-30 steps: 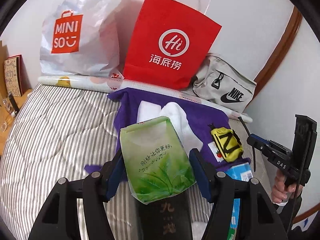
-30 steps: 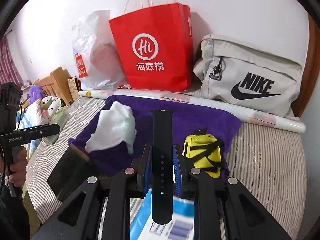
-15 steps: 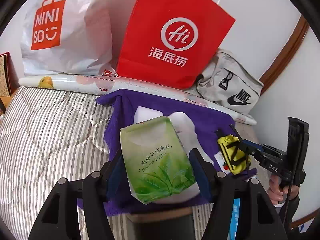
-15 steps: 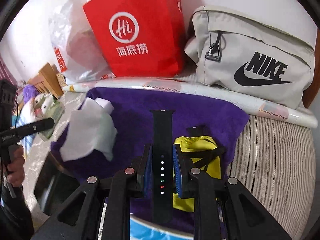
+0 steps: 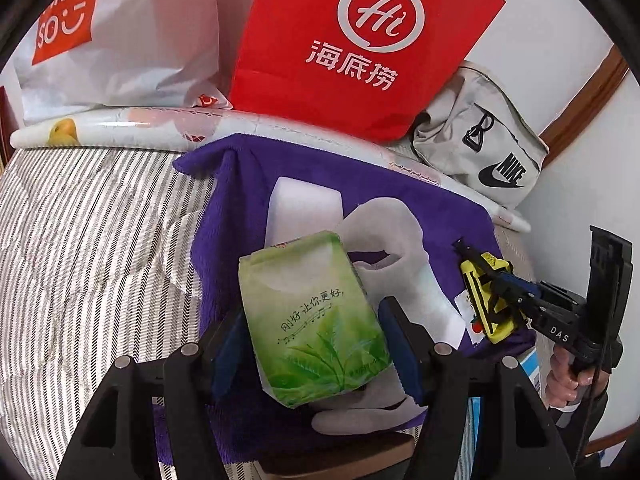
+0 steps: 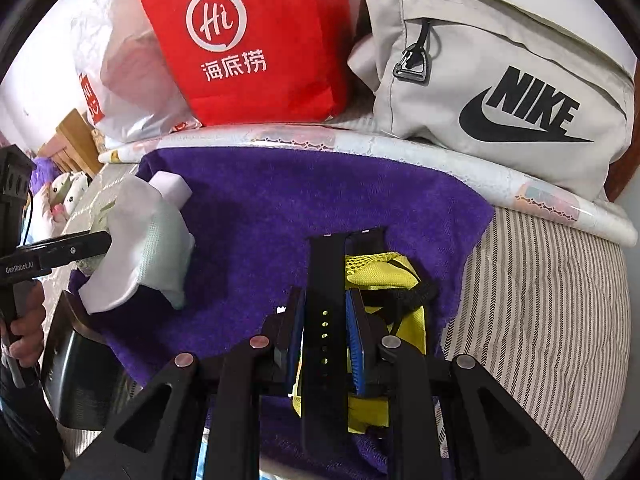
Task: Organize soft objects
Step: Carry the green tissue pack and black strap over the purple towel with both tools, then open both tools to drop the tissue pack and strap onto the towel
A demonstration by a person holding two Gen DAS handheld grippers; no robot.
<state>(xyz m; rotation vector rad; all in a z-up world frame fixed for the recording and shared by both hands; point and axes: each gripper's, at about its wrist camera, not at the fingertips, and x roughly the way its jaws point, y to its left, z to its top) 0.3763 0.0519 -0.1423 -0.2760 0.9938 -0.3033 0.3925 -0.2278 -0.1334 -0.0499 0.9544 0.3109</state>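
Hovering over the purple towel (image 5: pixel 240 184), a green tissue pack (image 5: pixel 316 324) was clamped in the left claw (image 5: pixel 316 354). A black strap (image 6: pixel 324 320) was pinched in the nearly closed right claw (image 6: pixel 325 336), above the towel's yellow pouch (image 6: pixel 384 276).

wall (image 5: pixel 532 60): white | bed (image 5: pixel 92 240): grey-striped quilt | wooden trim (image 5: pixel 580 100): brown, curved | light: daylight

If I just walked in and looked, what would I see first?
Probably the big red paper bag with white writing, standing against the wall behind the fuzzy purple towel. Closer up, the left gripper holds a green tissue pack with leaf pictures over that towel. The right gripper pinches a black rubber watch strap above a small yellow mesh pouch.
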